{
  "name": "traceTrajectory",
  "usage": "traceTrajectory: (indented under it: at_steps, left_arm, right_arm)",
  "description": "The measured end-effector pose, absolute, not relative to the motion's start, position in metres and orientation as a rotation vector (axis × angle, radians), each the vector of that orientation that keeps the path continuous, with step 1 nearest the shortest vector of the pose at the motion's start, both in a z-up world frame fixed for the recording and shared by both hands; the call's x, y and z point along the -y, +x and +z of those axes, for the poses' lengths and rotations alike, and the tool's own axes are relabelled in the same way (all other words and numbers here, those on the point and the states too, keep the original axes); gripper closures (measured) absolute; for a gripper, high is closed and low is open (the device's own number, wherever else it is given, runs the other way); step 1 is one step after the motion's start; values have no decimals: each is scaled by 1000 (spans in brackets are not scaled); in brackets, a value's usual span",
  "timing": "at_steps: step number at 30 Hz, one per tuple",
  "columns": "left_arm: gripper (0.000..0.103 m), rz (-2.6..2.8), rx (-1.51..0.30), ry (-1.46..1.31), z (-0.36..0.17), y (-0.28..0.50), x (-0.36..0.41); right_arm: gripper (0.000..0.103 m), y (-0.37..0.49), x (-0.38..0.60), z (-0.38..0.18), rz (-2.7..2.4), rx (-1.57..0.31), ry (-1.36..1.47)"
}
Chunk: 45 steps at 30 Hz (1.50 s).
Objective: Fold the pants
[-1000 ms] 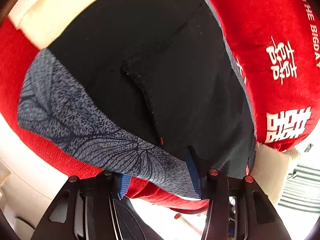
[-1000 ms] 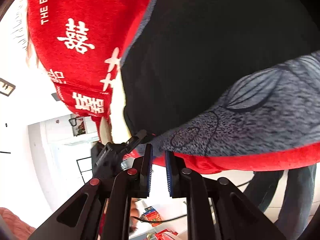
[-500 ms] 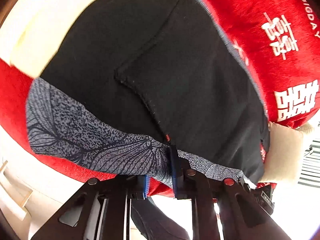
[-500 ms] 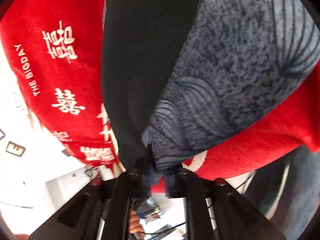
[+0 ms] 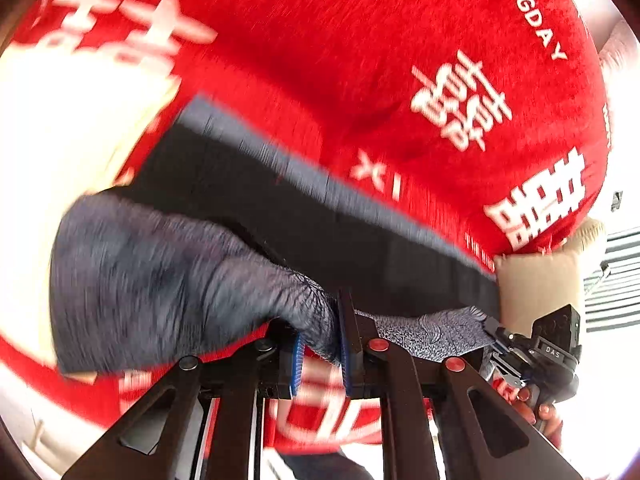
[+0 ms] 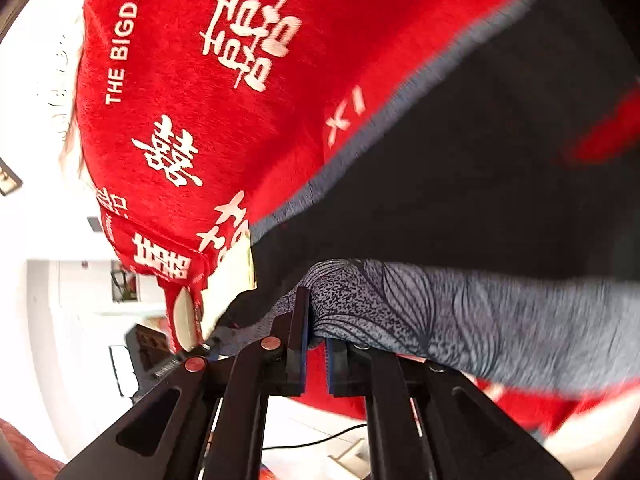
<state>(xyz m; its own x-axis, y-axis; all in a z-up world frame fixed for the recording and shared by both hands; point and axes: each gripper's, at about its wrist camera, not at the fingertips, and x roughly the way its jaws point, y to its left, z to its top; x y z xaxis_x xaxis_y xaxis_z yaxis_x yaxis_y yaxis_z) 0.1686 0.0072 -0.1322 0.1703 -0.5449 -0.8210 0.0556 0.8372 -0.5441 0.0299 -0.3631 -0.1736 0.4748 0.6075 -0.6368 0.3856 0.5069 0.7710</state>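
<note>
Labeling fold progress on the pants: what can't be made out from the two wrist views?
- Left wrist view: the pants' far half, motion-blurred; pocket and seams unreadable.
- Left wrist view: the gray patterned hem beyond the left tool, smeared.
- Right wrist view: the pants' right side, cut off by the lens edge.
- Both views: the pants' full outline and whether they are clear of the red blanket.
- Left wrist view: the right tool, small, half hidden.

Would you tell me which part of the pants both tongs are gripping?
The grey leaf-patterned waistband, not the plain black fabric; the left tongs and right tongs both pinch it.
</note>
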Motion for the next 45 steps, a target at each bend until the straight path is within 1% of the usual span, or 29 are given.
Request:
traceTrajectory:
  at_steps: [2, 5, 7, 8, 10, 11, 13, 14, 15, 16, 17, 18, 19, 22, 24, 25, 26, 28, 29, 30, 31, 33, 36, 38, 41, 45]
  left_arm:
    - [87, -438, -1328, -435, -138, 193, 1]
    - [87, -410, -1332, -407, -164, 230, 14]
    - [82, -381, -1341, -387, -186, 251, 23]
    - [81, -366, -1349, -380, -194, 257, 25]
    - [70, -305, -1370, -357, -214, 272, 29]
    - [68, -281, -1376, -348, -218, 276, 29]
    - [68, -258, -1398, -373, -222, 279, 26]
    - [68, -249, -1400, -381, -219, 279, 24]
    - [65, -232, -1386, -371, -211, 276, 21]
    - [43, -200, -1371, -346, -202, 273, 18]
    - [32, -151, -1347, -315, -192, 269, 13]
    - [27, -106, -1313, -291, -181, 263, 8]
    - [27, -99, -1299, -281, -174, 259, 4]
    - [27, -112, -1333, -210, -173, 249, 11]
    - [27, -121, -1366, -141, -189, 247, 24]
    - [27, -128, -1383, -107, -202, 246, 35]
    - [27, -135, -1395, -77, -215, 245, 46]
    - [26, -82, -1399, 13, -234, 243, 62]
    - [22, -65, -1382, 66, -238, 241, 71]
    - [16, -70, -1374, 108, -239, 239, 80]
    - [16, -71, -1371, 140, -237, 236, 86]
    - [16, -125, -1385, 135, -229, 229, 94]
    - [16, -149, -1399, 127, -213, 212, 104]
    - [16, -172, -1405, 120, -200, 195, 117]
    - [16, -232, -1428, 98, -191, 172, 138]
    - [16, -363, -1481, 94, -192, 134, 192]
  right_arm:
    - [96, 71, 376, -185, 190, -1170, 1064]
    - [96, 117, 388, -214, 184, -1258, 1054]
    - [95, 136, 393, -232, 184, -1298, 1017]
    - [93, 147, 395, -244, 181, -1325, 998]
    - [93, 165, 400, -270, 181, -1368, 996]
    - [92, 168, 403, -279, 180, -1381, 997]
    - [92, 177, 407, -293, 188, -1405, 1028]
    - [91, 179, 410, -295, 192, -1409, 1041]
    - [89, 179, 410, -293, 201, -1412, 1041]
    - [79, 179, 410, -288, 215, -1403, 1038]
    - [60, 177, 411, -279, 228, -1375, 1035]
    - [51, 176, 413, -270, 237, -1346, 1043]
    - [39, 176, 415, -263, 238, -1326, 1052]
    - [38, 168, 414, -235, 252, -1283, 1002]
    - [45, 163, 403, -226, 286, -1307, 921]
    - [52, 162, 393, -228, 304, -1346, 872]
    - [55, 162, 384, -233, 309, -1383, 824]
    - [56, 163, 371, -253, 255, -1472, 669]
    - [61, 166, 369, -261, 223, -1488, 613]
    - [67, 168, 370, -267, 196, -1478, 572]
    - [73, 171, 375, -266, 183, -1444, 577]
    - [71, 172, 389, -257, 141, -1391, 630]
    - [63, 159, 412, -239, 149, -1317, 759]
    - [53, 141, 420, -224, 147, -1291, 765]
    - [51, 109, 428, -208, 141, -1289, 763]
    - [51, 50, 448, -203, 67, -1294, 777]
